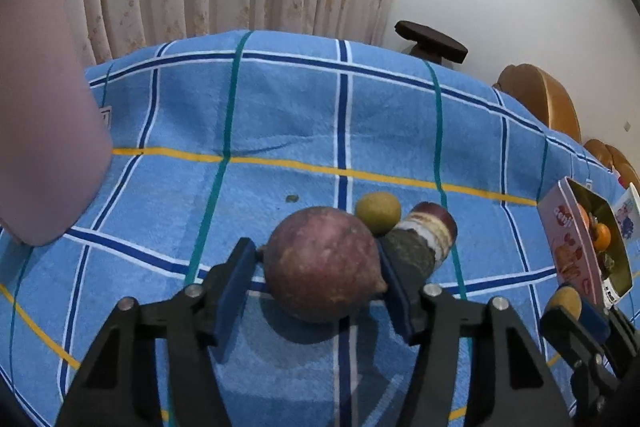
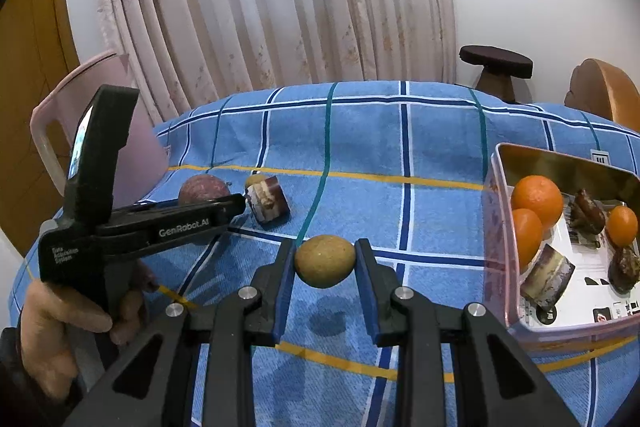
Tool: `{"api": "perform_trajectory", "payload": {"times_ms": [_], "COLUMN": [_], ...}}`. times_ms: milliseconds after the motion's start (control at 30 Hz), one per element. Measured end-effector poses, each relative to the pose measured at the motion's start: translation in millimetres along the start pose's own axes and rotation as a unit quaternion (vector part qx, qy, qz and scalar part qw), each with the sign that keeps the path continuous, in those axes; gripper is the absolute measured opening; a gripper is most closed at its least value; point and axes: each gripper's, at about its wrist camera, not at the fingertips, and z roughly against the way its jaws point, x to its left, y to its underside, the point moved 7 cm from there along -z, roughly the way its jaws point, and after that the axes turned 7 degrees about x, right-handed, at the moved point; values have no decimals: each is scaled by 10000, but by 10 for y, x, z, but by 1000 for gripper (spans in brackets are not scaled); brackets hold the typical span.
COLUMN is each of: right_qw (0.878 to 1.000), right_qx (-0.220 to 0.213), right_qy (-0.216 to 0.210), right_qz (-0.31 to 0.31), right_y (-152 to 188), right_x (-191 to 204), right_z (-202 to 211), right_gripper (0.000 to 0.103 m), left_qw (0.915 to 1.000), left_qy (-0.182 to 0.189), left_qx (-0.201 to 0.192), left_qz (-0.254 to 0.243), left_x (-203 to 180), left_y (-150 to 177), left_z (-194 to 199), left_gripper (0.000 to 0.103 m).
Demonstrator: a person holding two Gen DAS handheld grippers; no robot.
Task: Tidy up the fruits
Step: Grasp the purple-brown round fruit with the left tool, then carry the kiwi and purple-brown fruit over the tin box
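My left gripper (image 1: 318, 263) is shut on a round reddish-brown fruit (image 1: 322, 263), just above the blue checked cloth; it also shows in the right wrist view (image 2: 204, 190). Behind it lie a small yellow-green fruit (image 1: 378, 211) and a cut dark-red fruit piece (image 1: 430, 231). My right gripper (image 2: 325, 263) is shut on a small tan round fruit (image 2: 325, 261), held above the cloth left of the pink box (image 2: 496, 227). The box holds oranges (image 2: 536, 198) and several dark fruit pieces.
A pink plastic tub (image 2: 136, 147) stands at the table's left. A dark stool (image 2: 496, 61) and a wooden chair (image 2: 600, 91) stand beyond the far edge. Curtains hang behind. The blue cloth (image 2: 360, 147) covers the whole table.
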Motion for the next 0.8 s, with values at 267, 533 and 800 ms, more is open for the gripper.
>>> {"api": "perform_trajectory", "payload": {"times_ms": [267,533,800], "right_qw": [9994,9948,9938], "right_qx": [-327,-838,-884], "right_qy": [33,471,521], "right_qz": [43,348,432], "right_y": [-24,-83,-74], "right_x": [11,22,16], "right_z": [113,286,348], "right_gripper": [32,32,32], "left_qw": [9932,9878,9847], "left_qy": [-597,-780,-826], "left_qx": [-997,-1344,-1515], "left_qz": [-98,-143,-226], "left_x": [-28,-155,-298], "left_y": [72,184,258], "left_z": [445,628,743], "left_gripper": [52,52,53]}}
